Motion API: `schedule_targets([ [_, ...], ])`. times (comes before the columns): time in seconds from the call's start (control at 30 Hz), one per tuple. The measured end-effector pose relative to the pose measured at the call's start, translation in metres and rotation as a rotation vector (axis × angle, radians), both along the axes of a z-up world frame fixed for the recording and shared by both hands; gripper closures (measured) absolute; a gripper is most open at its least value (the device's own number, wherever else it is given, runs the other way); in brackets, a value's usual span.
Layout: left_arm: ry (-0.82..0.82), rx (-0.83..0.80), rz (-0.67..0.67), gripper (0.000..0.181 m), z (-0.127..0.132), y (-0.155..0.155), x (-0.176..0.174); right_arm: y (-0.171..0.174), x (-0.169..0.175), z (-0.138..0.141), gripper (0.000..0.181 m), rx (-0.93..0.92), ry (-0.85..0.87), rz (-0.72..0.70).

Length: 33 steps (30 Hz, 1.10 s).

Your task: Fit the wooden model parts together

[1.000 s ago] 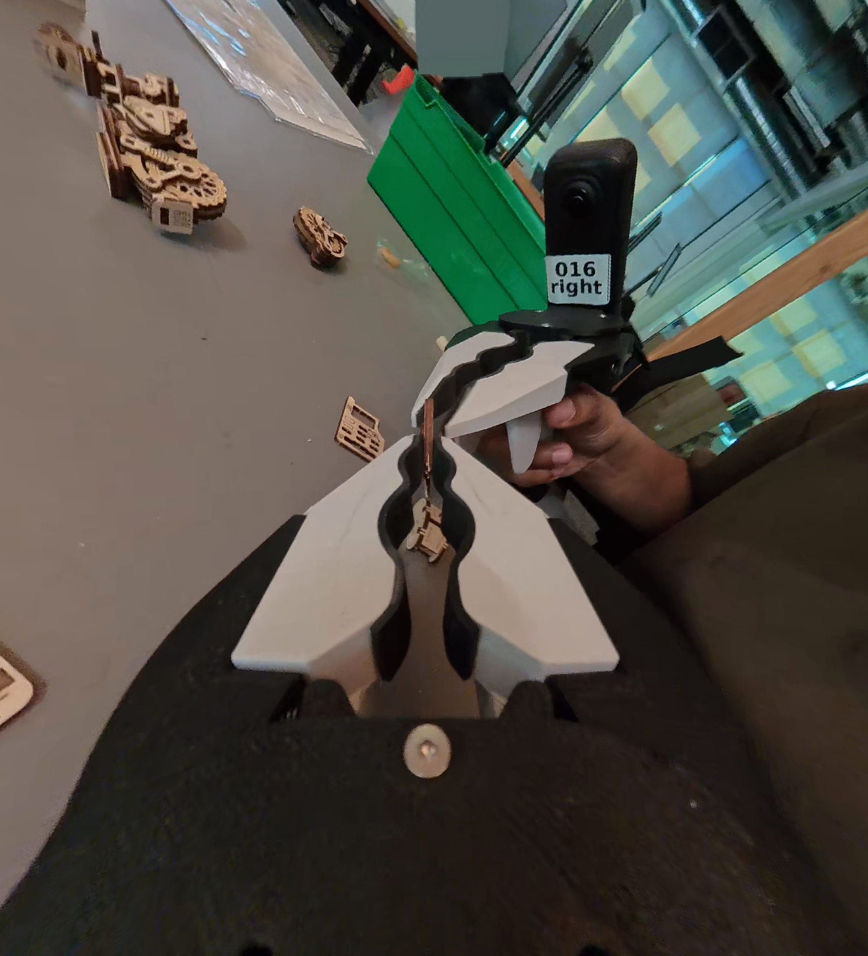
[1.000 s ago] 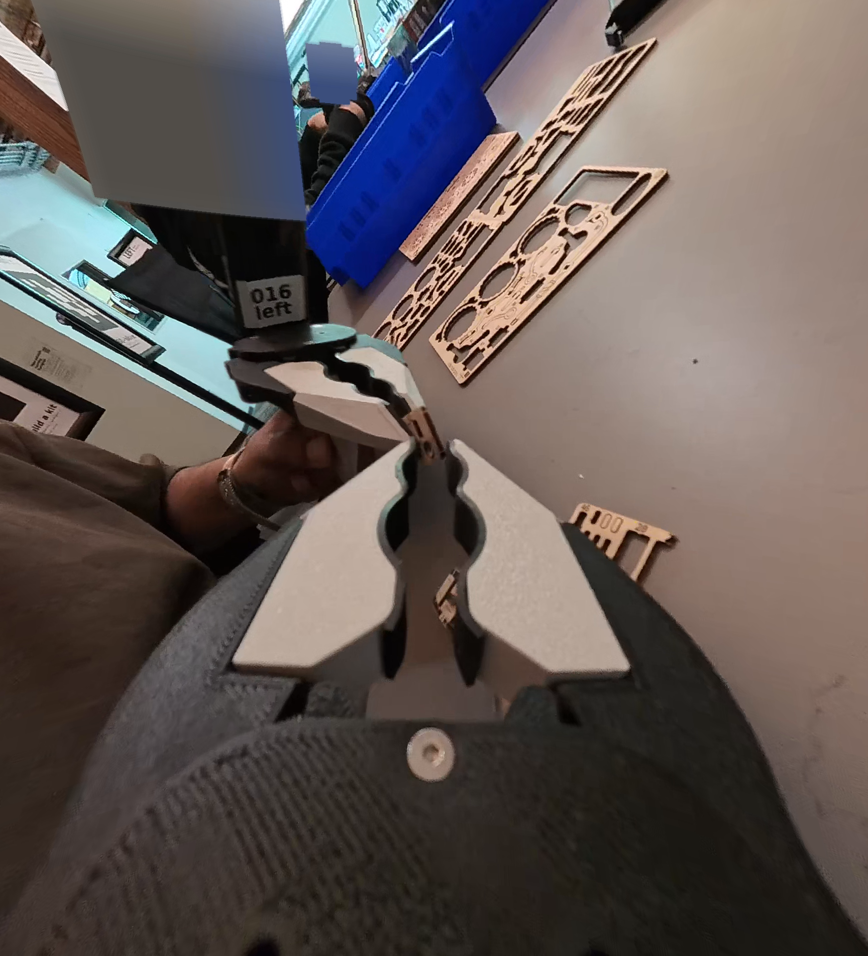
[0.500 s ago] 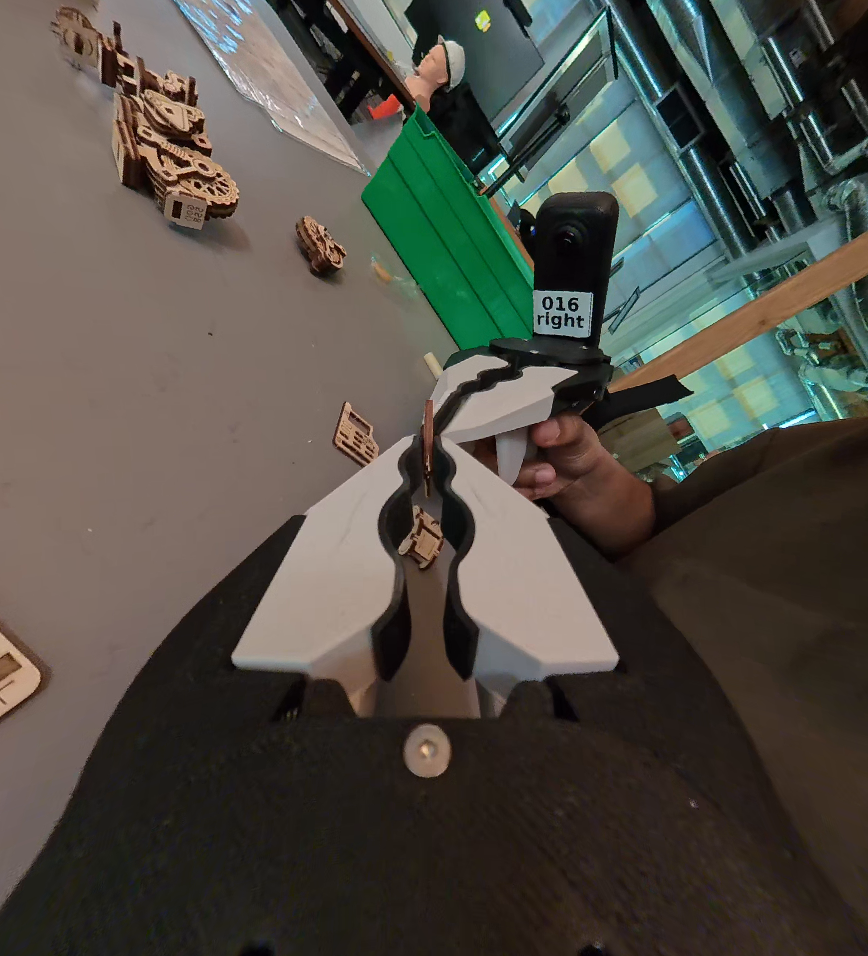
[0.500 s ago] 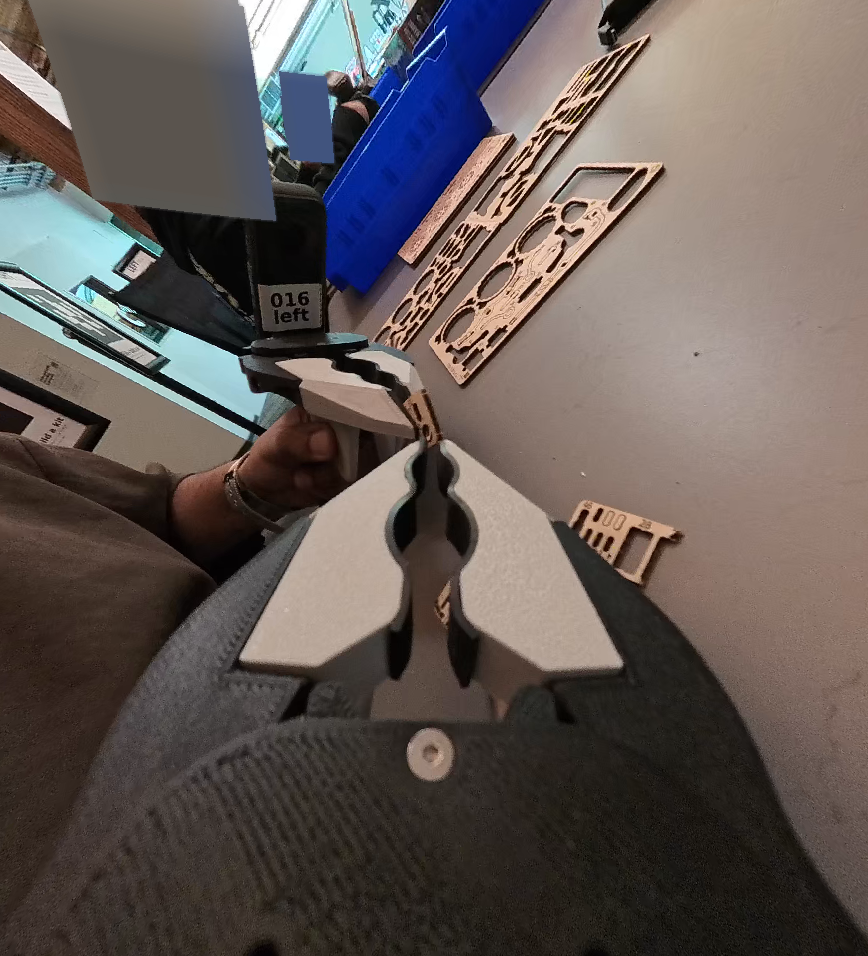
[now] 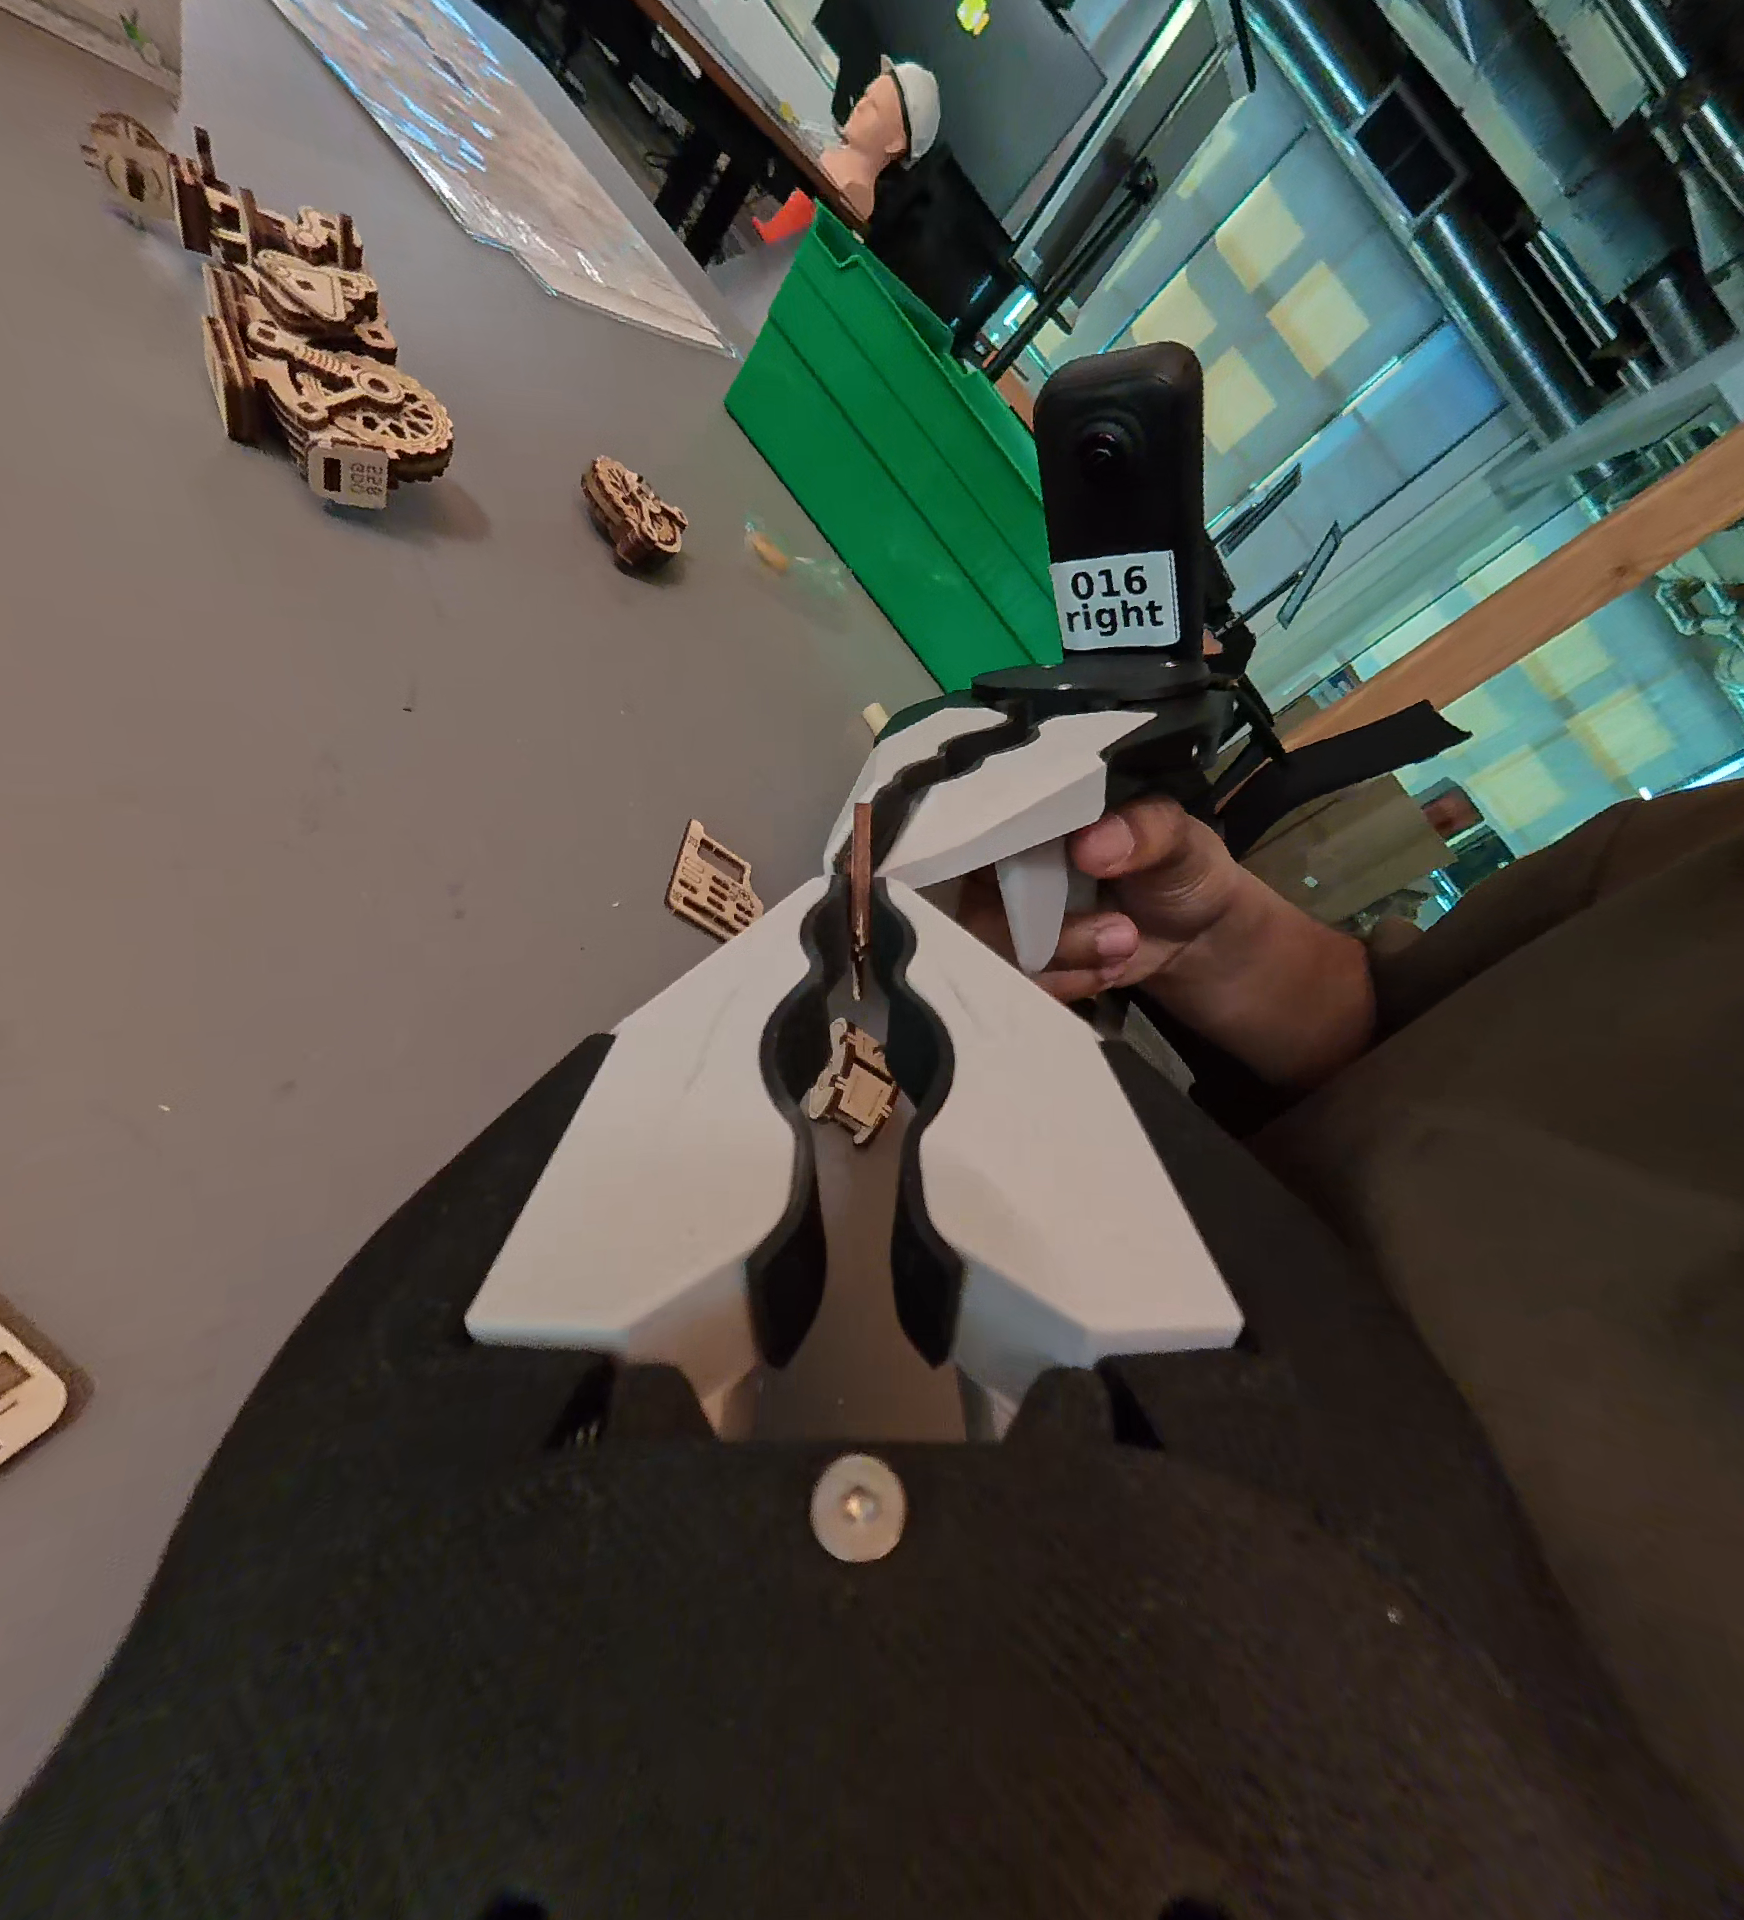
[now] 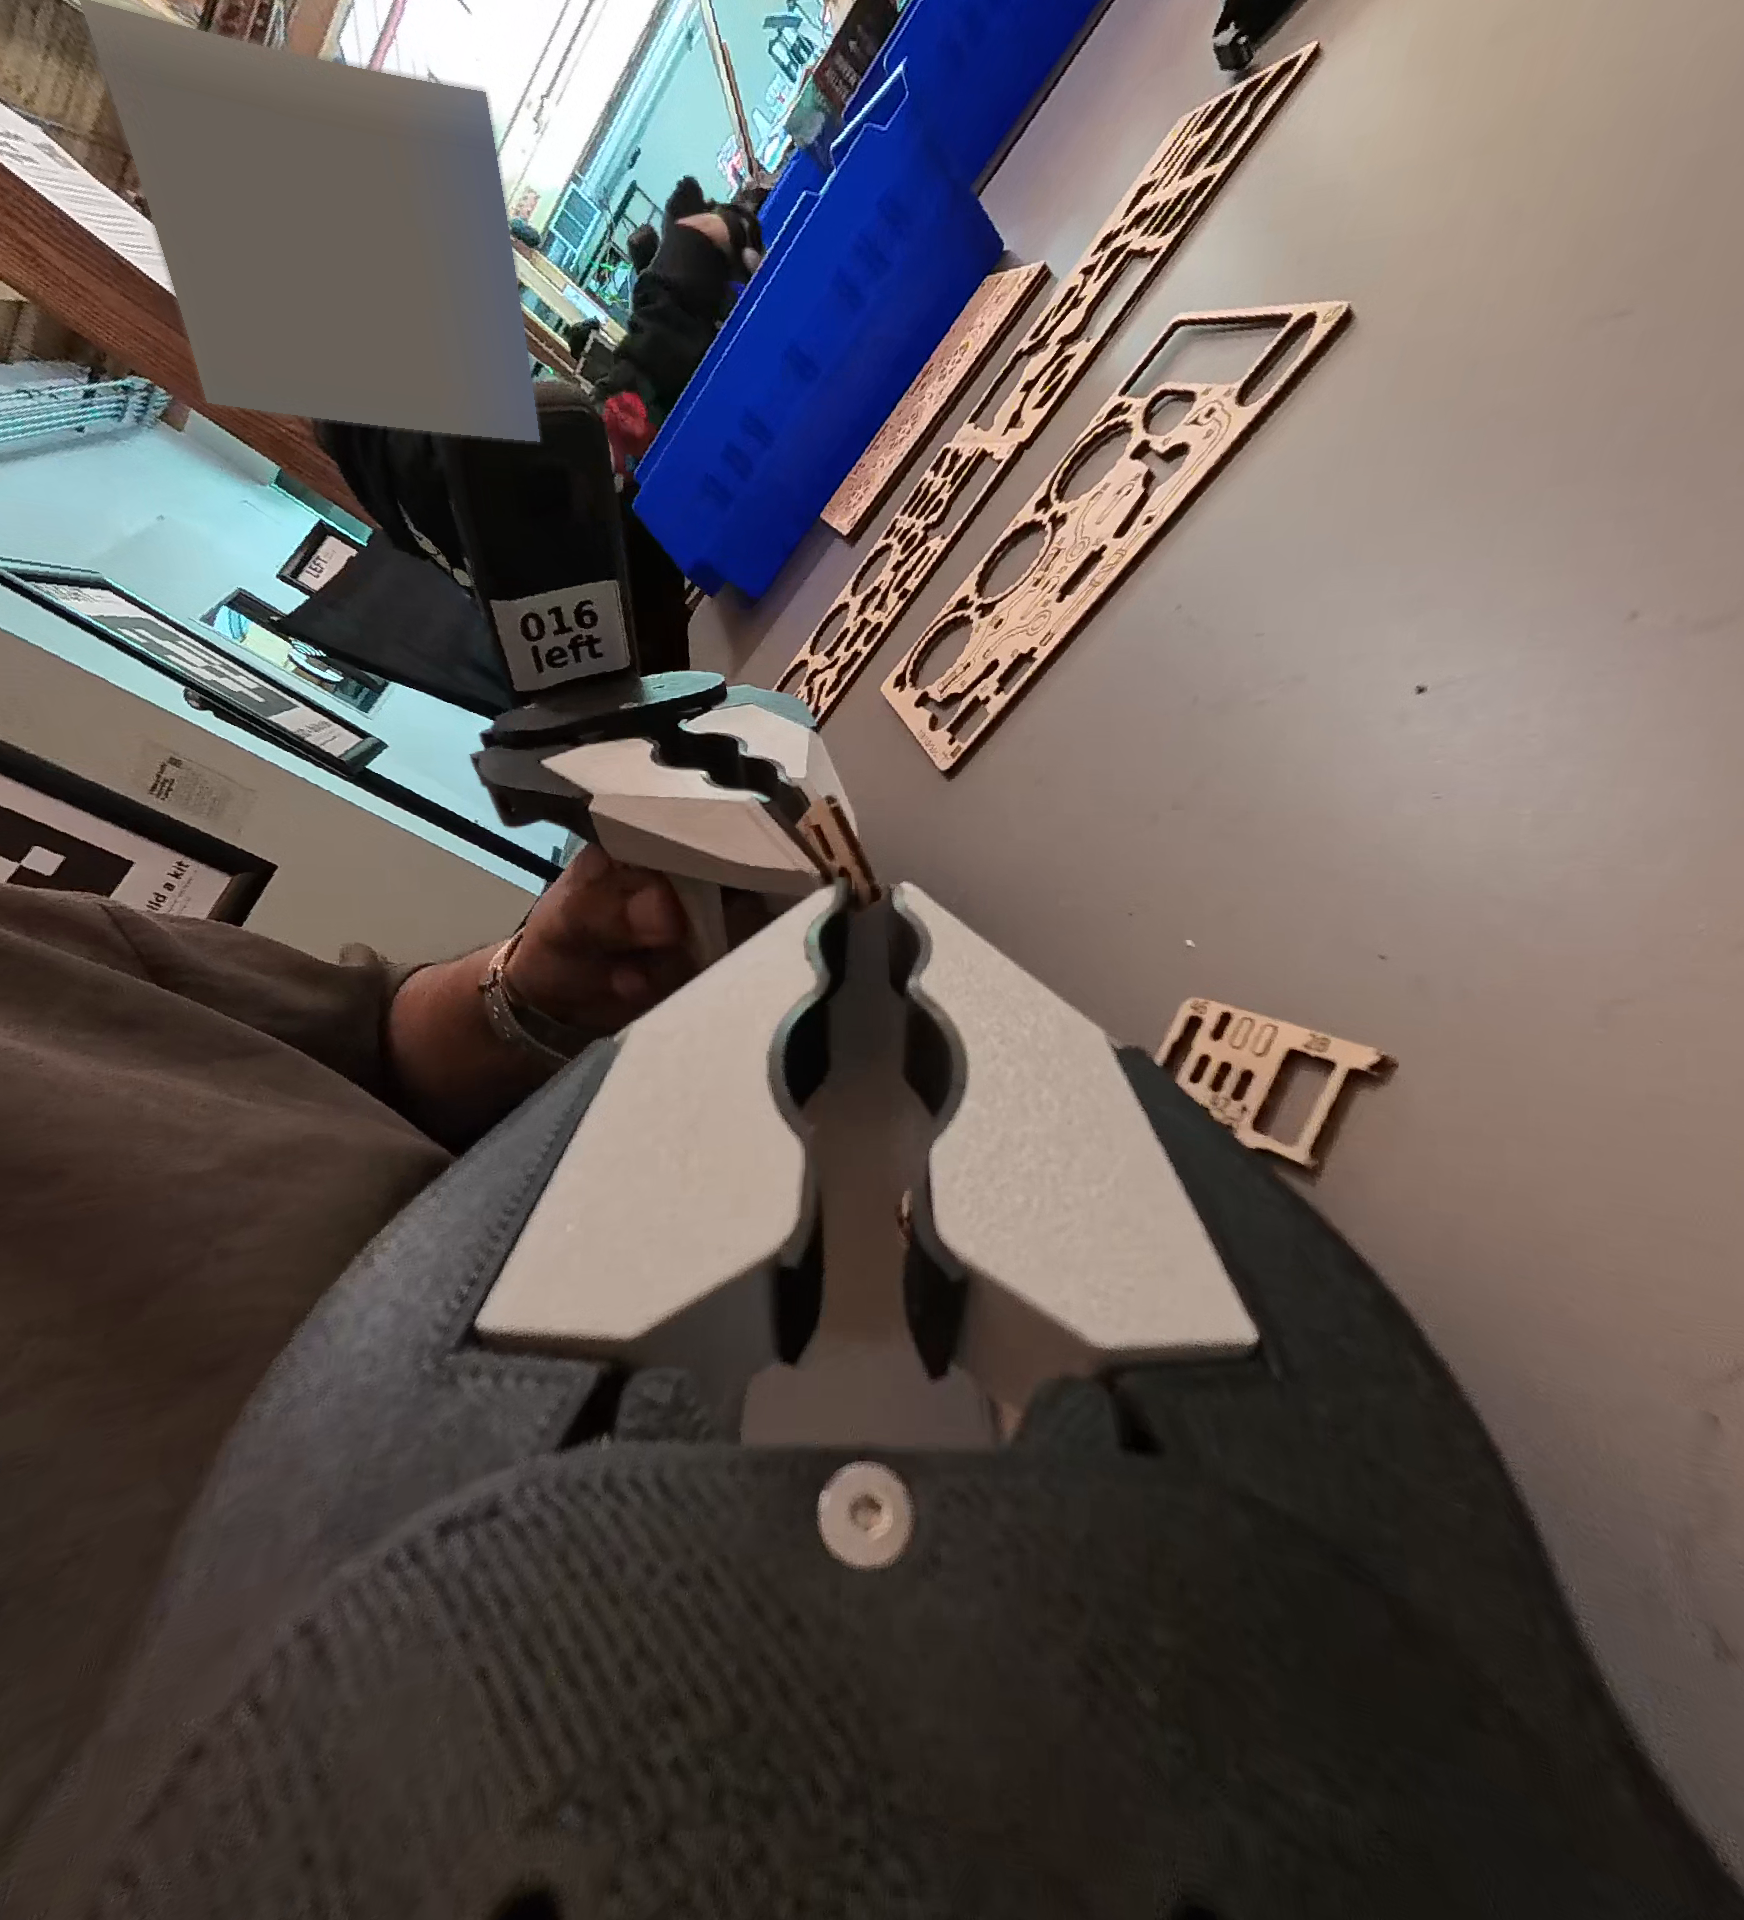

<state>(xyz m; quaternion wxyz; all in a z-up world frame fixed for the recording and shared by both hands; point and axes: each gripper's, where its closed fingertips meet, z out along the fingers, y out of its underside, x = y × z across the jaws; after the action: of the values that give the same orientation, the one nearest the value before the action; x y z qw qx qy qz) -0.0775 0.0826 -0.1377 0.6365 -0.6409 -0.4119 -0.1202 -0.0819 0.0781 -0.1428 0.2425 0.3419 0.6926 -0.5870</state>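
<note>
My left gripper (image 5: 860, 902) is shut on a thin flat wooden part (image 5: 861, 883), seen edge-on and held above the grey table. In the right wrist view this gripper (image 6: 826, 831) holds the part (image 6: 835, 840) pointing at my right gripper (image 6: 860, 902). The right fingers are closed around the part's free end. In the left wrist view the right gripper (image 5: 852, 831) meets the part from beyond. A small tabbed wooden part (image 5: 852, 1086) shows through the finger gap below; I cannot tell what it rests on.
On the grey table (image 5: 224, 727) are an assembled wooden model (image 5: 317, 384), a small wooden assembly (image 5: 634, 514) and a flat slotted part (image 5: 712, 878), also (image 6: 1273, 1081). A green bin (image 5: 878, 468), a blue bin (image 6: 816, 374) and punched-out wooden sheets (image 6: 1086, 540) lie farther off. Only a small space, under 4 cm, lies between the two pairs of fingers.
The right gripper's fingertips have narrowed around the end of the flat part held by the left gripper. Both grippers stay tip to tip, shifted only slightly.
</note>
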Motion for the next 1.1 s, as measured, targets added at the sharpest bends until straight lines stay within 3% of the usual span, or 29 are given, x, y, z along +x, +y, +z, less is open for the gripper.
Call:
schedule_targets([
  [0.27, 0.034, -0.028, 0.006, 0.180, 0.001, 0.001, 0.001, 0.000, 0.001, 0.001, 0.179, 0.002, -0.010, 0.003],
  [0.63, 0.200, -0.262, 0.044, 0.180, -0.008, 0.004, 0.001, 0.002, -0.005, -0.003, 0.180, 0.054, 0.029, -0.057],
  [0.7, 0.193, -0.233, 0.044, 0.180, -0.004, 0.003, 0.000, 0.001, -0.005, 0.001, 0.180, 0.026, 0.037, -0.059],
  [0.87, -0.009, -0.011, 0.023, 0.181, -0.002, 0.002, -0.001, 0.000, -0.006, 0.002, 0.178, 0.017, 0.050, -0.063],
  [1.1, 0.078, -0.094, 0.027, 0.180, -0.001, 0.003, 0.001, 0.000, -0.005, 0.003, 0.176, -0.012, 0.012, -0.062],
])
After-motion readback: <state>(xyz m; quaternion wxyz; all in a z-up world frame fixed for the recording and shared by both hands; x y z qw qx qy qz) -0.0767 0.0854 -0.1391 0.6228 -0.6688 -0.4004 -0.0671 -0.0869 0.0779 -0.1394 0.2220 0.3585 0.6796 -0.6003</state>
